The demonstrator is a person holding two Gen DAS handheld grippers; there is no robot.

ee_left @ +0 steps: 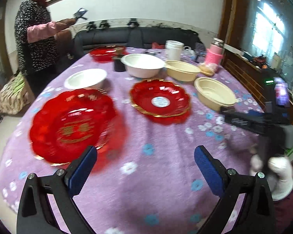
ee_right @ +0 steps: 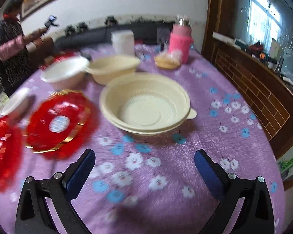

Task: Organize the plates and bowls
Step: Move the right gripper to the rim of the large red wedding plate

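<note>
In the left wrist view, a big red plate [ee_left: 74, 124] lies at lower left on the purple flowered cloth [ee_left: 162, 167], with a second red plate [ee_left: 159, 100] at the centre of the frame and a third [ee_left: 105, 53] far back near the upper middle. A white bowl [ee_left: 85, 78] sits just above the big plate, and a larger white bowl [ee_left: 142, 64] stands behind the centre plate. Two cream bowls are to the right: one [ee_left: 182, 70] beside the larger white bowl, the other [ee_left: 214, 92] at right of centre.

The left gripper [ee_left: 145, 162] hangs over the bare cloth at the bottom of the frame, blue pads spread wide, holding nothing; its left finger overlaps the big plate's near edge in the picture, though contact cannot be told.

In the right wrist view, the right gripper [ee_right: 144, 163] is likewise wide open and empty, above the cloth, with the nearer cream bowl [ee_right: 146, 105] just ahead at centre.

A white tub [ee_left: 173, 49], a pink-sleeved jar [ee_left: 214, 53] and a dark cup [ee_left: 119, 63] stand at the back. A woman [ee_left: 36, 39] stands at upper left holding up a device.
</note>
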